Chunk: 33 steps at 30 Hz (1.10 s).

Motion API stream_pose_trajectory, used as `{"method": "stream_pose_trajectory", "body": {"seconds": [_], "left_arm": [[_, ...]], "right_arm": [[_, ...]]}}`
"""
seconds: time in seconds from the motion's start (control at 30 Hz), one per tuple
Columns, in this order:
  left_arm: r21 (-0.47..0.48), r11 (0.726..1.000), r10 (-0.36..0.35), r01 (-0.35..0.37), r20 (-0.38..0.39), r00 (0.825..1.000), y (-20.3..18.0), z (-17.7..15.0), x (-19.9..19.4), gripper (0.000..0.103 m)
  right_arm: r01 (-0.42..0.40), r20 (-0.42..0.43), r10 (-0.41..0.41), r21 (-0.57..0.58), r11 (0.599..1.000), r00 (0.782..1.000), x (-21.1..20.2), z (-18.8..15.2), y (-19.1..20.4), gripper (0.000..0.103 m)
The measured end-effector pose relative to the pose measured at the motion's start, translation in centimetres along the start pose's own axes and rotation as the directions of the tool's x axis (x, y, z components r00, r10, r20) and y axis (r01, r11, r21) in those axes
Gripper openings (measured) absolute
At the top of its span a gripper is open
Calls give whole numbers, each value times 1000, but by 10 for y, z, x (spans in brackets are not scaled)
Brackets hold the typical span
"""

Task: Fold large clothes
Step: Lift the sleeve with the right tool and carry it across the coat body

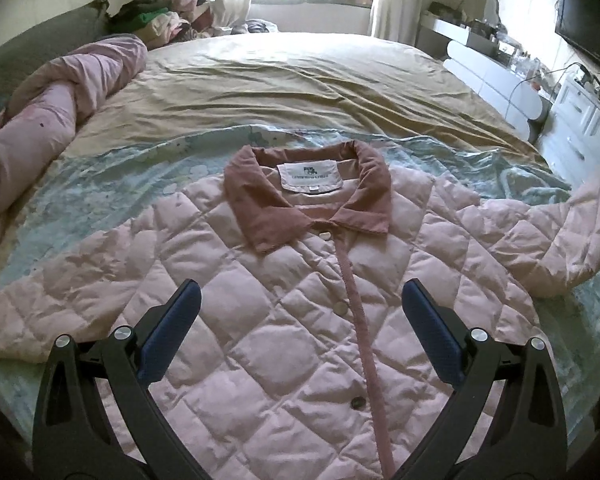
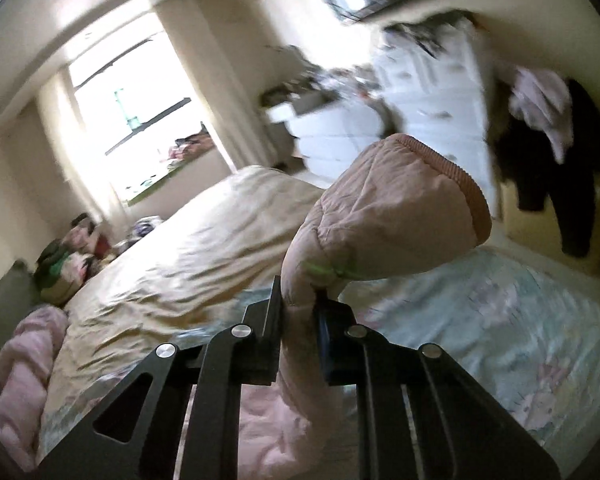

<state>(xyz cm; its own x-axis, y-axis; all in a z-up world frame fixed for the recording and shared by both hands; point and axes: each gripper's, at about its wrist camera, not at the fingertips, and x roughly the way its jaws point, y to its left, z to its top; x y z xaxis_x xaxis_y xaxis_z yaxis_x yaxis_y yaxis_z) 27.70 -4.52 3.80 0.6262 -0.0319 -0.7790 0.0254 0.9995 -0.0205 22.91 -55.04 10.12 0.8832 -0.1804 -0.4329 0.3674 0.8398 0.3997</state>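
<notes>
My left gripper [image 1: 300, 304] hangs over the chest of the pink quilted jacket [image 1: 260, 300], its 2 fingers spread wide apart with nothing between them. The jacket lies face up and buttoned on the pale blue floral blanket [image 1: 80, 196] at the near end of the bed [image 1: 280, 76], dusty-rose collar [image 1: 312, 196] toward the far side, white neck label showing. Its left-hand sleeve lies flat on the blanket; the right-hand sleeve [image 1: 560, 236] rises off the bed toward the frame edge.

My right gripper [image 2: 298, 300] is clamped on that sleeve [image 2: 388, 216] just short of the cuff, which stands up above the fingers, ribbed rose edge on top (this view is motion-blurred).

Far left on the bed: a rolled pink duvet [image 1: 52, 120] and a clothes pile [image 1: 160, 16]. White drawers [image 1: 580, 128] stand right of the bed.
</notes>
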Motion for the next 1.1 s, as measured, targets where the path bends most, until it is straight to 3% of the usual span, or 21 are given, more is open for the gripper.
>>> {"method": "stream_pose_trajectory", "body": {"seconds": [0.2,0.4,0.67,1.1], "left_arm": [[-17,1000,0,1,22,1000,16,1,-18,94],[-41,999,-1,2,34,999,36,-2,-31,94],[-96,995,-1,5,41,999,72,-5,-34,94],[-201,979,-21,30,50,999,113,-4,-34,94]], "right_arm": [[-101,-2,101,-95,990,995,-25,6,63,13],[-179,-19,178,-161,971,984,-39,-10,127,13],[-282,-55,277,-240,929,959,-40,-41,192,13],[-429,-191,387,-319,845,902,-37,-103,280,13]]}}
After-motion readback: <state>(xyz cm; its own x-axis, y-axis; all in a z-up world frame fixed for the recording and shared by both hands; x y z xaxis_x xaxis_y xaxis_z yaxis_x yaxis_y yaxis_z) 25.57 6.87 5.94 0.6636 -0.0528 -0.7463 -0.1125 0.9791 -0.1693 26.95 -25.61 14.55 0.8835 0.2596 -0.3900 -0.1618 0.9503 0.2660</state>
